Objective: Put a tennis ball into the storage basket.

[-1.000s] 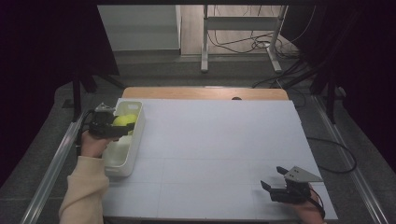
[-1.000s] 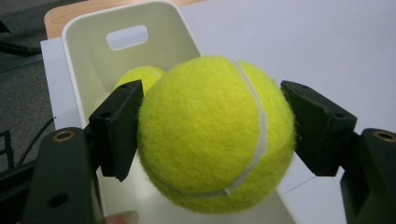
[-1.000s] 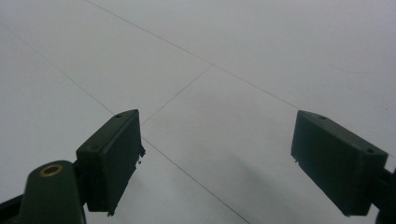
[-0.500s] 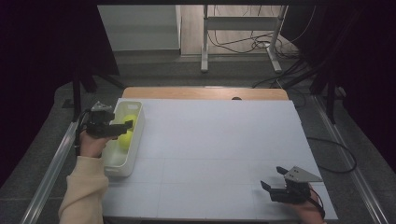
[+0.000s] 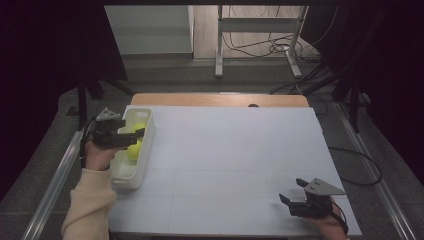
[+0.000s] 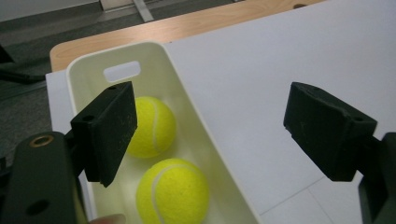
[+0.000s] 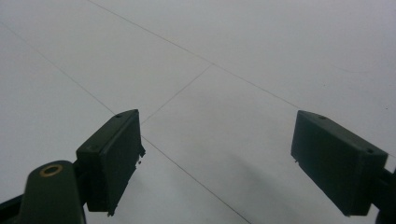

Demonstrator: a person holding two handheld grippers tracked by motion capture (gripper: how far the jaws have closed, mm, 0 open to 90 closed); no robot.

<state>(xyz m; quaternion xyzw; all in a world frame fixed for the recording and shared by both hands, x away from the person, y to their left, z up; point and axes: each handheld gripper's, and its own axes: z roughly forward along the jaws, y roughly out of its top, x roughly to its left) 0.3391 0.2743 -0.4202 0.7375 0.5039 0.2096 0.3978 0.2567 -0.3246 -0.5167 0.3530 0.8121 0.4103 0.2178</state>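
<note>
White bench (image 5: 225, 150) carried a tray (image 5: 131, 170) with two tennis balls (image 6: 173, 191) at its left edge; both hand-held grippers, left (image 5: 131, 137) and right (image 5: 292, 191), gaped apart, empty.

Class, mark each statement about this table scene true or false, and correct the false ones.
1. Two tennis balls lie in the white tray. True.
2. The left tongs grip a ball. False: they are open, holding nothing.
3. The right tongs are open above bare white tabletop. True.
4. The tray sits at the table's right edge. False: it sits at the left edge.
</note>
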